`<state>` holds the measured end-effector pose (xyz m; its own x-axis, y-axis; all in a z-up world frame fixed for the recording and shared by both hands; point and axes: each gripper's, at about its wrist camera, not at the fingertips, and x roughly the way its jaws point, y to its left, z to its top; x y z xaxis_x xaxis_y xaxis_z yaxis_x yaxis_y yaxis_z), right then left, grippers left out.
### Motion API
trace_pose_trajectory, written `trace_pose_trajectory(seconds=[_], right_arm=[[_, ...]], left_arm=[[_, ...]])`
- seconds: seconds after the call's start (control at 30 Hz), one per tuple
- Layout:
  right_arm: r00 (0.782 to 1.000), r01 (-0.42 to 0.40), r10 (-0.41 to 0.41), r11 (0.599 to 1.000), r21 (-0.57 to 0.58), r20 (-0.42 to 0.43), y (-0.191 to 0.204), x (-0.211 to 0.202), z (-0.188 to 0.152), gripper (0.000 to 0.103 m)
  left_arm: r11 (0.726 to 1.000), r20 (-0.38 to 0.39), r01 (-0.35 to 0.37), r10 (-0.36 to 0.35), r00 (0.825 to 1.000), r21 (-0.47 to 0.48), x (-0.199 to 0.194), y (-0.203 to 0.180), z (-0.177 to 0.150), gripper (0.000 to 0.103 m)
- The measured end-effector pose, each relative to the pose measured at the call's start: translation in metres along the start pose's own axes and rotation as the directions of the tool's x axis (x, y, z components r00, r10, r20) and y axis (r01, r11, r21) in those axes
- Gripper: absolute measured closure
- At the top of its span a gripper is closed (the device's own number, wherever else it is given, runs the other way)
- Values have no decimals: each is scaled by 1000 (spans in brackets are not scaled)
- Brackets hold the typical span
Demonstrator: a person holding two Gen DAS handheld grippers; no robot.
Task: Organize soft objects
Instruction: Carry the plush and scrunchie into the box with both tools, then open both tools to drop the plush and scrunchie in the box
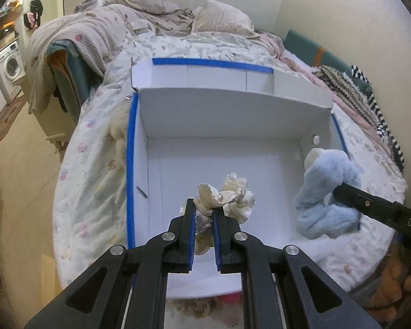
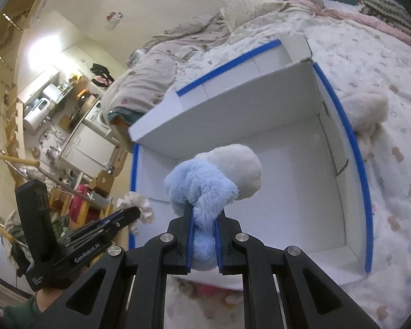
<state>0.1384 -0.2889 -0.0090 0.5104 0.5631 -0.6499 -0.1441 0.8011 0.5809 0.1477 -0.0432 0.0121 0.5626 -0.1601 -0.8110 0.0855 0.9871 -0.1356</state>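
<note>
A white cardboard box [image 1: 260, 115] with blue-taped edges lies open on the bed; it also shows in the right wrist view [image 2: 287, 126]. My left gripper [image 1: 204, 208] is shut on a cream satin scrunchie [image 1: 227, 194] and holds it over the box's inside; the scrunchie also shows in the right wrist view [image 2: 139, 208]. My right gripper [image 2: 204, 213] is shut on a light blue and white plush toy [image 2: 208, 181], held above the box's right side. The plush also shows in the left wrist view [image 1: 326, 192].
A cream fluffy item [image 2: 364, 109] lies on the bedspread against the box's outer side, seen also in the left wrist view [image 1: 117, 134]. Pillows and a rumpled blanket [image 1: 156, 13] sit at the bed's head. A washing machine [image 1: 9, 65] stands off to the left.
</note>
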Motion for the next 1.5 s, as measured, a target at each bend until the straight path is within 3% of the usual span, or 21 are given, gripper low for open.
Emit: trace_pose_trajectory(seconds=[0.2,0.47,0.73,0.8,0.9,1.03,1.17,1.23,1.33,1.37,1.4,1.43,1.5], right_arm=[[993,85,-85,996,-6,-85,-9,38,-7,89],[971,149,-149,989,-14,-187,-15,74,-21,89],[950,184,-182,983,-17,-256,-27,88,-25,89],[948,180,-177,984,-12,-264,-28,90,-24,89],[945,186,-179,982,1,-272,-33,93,-25,89],[941,197,-189,980,-1,-280,-29,97,-26,88],[948,194,-181,981,24,-263,-31,94,-21,88],[949,200,-185,979,34,-255,-32,92,-19,86],[952,201,-187,979,36,-242,-42,77,-22,74],[954,199,-185,979,36,-236,-41,74,-23,64],[956,200,-187,979,35,-228,-41,72,-23,42],[956,211,-200,977,30,-216,-40,69,-22,32],[955,238,-232,971,13,-184,-38,63,-21,26]], left_arm=[[996,47,-83,82,996,19,33,3,-4,93],[996,-64,-70,73,995,51,72,-3,-9,93],[995,-183,-44,60,981,89,103,-11,-19,92],[996,-195,-18,34,980,83,104,-14,-20,92],[992,-202,-51,75,976,119,109,-20,-25,92],[993,-207,-68,87,974,98,111,-19,-24,91],[990,-181,-85,104,978,110,107,-21,-22,82],[991,-187,-83,101,977,106,106,-20,-23,69],[992,-181,-87,102,978,89,103,-17,-23,51],[993,-173,-81,94,981,81,100,-18,-23,49],[994,-165,-72,84,983,77,96,-20,-22,47],[994,-159,-72,84,984,81,94,-22,-22,45],[993,-143,-78,91,986,92,88,-25,-23,42]])
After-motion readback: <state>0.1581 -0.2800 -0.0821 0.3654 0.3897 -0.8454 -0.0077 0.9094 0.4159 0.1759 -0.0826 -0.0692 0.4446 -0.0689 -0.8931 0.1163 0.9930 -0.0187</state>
